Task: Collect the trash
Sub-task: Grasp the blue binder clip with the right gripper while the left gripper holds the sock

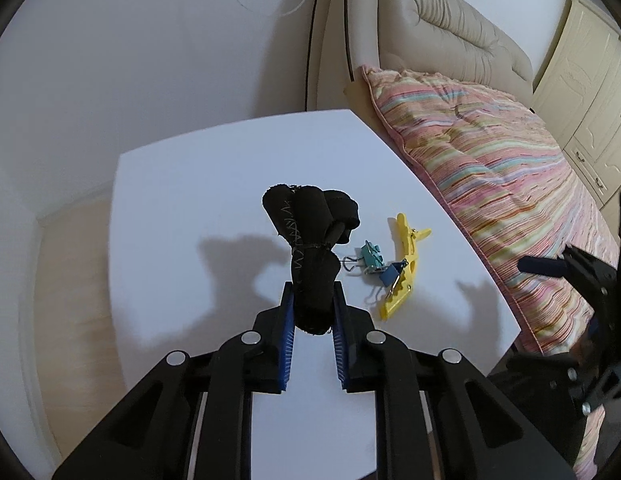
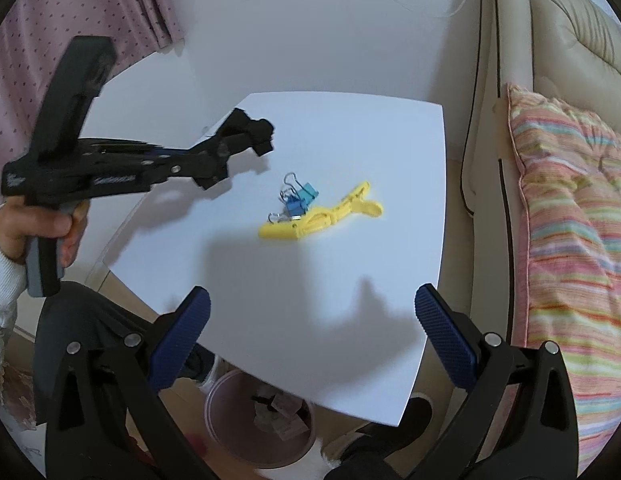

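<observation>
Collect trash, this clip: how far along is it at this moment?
Done: the pink bin under the table already holds some scraps. In hand: the left tongs are clamped on a black tied fabric bundle, lifted off the table. Left: two binder clips and a yellow hair clip remain there; the right tongs are open and empty.

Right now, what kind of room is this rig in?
Likely a bedroom: a padded headboard, a striped quilt on the bed, and cream cabinets beside a small white table.
</observation>
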`<state>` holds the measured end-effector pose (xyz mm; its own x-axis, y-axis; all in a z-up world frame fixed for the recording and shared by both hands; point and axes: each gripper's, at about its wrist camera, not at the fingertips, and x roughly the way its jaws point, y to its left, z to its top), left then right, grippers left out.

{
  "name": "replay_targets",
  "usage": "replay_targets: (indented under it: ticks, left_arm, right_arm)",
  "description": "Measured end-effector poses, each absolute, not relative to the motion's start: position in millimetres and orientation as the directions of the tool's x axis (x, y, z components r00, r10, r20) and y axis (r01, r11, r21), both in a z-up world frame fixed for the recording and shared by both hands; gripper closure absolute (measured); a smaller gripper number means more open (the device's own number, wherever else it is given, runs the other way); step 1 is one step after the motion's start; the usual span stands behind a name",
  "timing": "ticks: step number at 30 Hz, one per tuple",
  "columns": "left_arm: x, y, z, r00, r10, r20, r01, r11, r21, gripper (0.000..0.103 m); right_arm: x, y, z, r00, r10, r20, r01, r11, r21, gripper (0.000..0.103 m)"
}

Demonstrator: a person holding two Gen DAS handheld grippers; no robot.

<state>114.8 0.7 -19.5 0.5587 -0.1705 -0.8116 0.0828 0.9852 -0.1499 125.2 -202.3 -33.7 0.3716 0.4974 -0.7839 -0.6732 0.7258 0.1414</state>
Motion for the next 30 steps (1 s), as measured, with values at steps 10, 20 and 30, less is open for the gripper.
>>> replay_targets:
  ticks: [10,20,30]
  left_arm:
    - [87.4,4.3,-4.1,0.600,-0.142,-0.787,0.076,0.990,-0.121,0.086]
    - [72.8,8.5,-11.8,0.592,-0.150,-0.792,0.075,0.988,-0.131,0.086]
    - [67.6,16.9,-19.5,0.588,-0.160,-0.793,0.065,0.986,-0.151,0.086]
  right_arm:
    - [147.2,-169.0,-22.9,0.353,0.492,-0.796,-0.732,0.675,0.092,0.003]
    - [170.5,-134.0,-37.3,0.302,0.468,-0.830,-0.776,0.626,0.071,0.016]
    - [178.0,-119.7,-50.0,0.287,0.444,-0.849,-0.789,0.612,0.053,0.052]
